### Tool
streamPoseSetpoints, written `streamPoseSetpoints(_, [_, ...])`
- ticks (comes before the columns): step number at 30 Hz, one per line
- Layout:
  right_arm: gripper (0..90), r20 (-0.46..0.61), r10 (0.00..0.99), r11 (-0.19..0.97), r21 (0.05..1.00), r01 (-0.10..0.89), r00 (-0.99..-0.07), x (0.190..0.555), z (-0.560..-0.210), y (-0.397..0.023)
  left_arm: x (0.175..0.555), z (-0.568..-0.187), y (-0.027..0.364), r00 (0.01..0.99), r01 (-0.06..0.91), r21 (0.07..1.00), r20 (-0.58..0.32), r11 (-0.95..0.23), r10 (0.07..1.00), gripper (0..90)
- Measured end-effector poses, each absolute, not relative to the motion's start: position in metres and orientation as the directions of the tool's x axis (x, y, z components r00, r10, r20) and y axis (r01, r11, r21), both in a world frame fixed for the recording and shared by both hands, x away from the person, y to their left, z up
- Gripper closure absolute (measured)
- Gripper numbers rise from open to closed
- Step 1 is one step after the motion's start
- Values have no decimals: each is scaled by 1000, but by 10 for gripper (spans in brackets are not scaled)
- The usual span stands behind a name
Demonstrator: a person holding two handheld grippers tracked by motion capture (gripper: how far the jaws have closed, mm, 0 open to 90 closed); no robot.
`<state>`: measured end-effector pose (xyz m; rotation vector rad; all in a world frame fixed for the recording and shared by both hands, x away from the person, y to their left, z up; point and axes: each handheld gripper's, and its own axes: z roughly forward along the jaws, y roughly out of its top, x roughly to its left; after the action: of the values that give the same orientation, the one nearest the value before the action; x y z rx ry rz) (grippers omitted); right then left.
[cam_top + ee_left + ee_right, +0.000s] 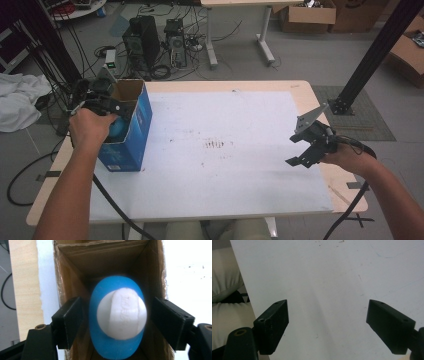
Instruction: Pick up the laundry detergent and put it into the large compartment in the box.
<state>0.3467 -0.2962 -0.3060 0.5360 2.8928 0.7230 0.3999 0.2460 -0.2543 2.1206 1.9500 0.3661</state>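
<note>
White table cover (pixel 225 165) was bare apart from the blue carton (pixel 134 134) at its left edge; you had your left gripper (pixel 117 322) over the carton's open top so the blue-and-white bottle (pixel 117 320) would drop inside; the bottle sat between the jaws, gaps both sides, jaws spread, nothing gripped; your right gripper (pixel 327 325) was parked wide and empty over the cover, out of the way.

Grey floor (pixel 320 55); cardboard boxes (pixel 307 17)

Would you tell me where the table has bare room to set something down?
The white mat lies bare from the blue box across to the right gripper. It is crowded at the left edge, where the left gripper sits at the box.
</note>
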Motion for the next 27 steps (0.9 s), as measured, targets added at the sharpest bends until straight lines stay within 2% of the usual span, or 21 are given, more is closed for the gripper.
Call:
streamPoseSetpoints(18, [181, -28, 371, 820, 479, 314, -928, 342, -302, -300, 395, -228, 239, 116, 921, 366, 67, -132, 991, 222])
streamPoseSetpoints(27, [181, -29, 369, 822, 477, 311, -929, 340, -300, -299, 390, -208, 227, 185, 898, 393, 65, -195, 981, 206])
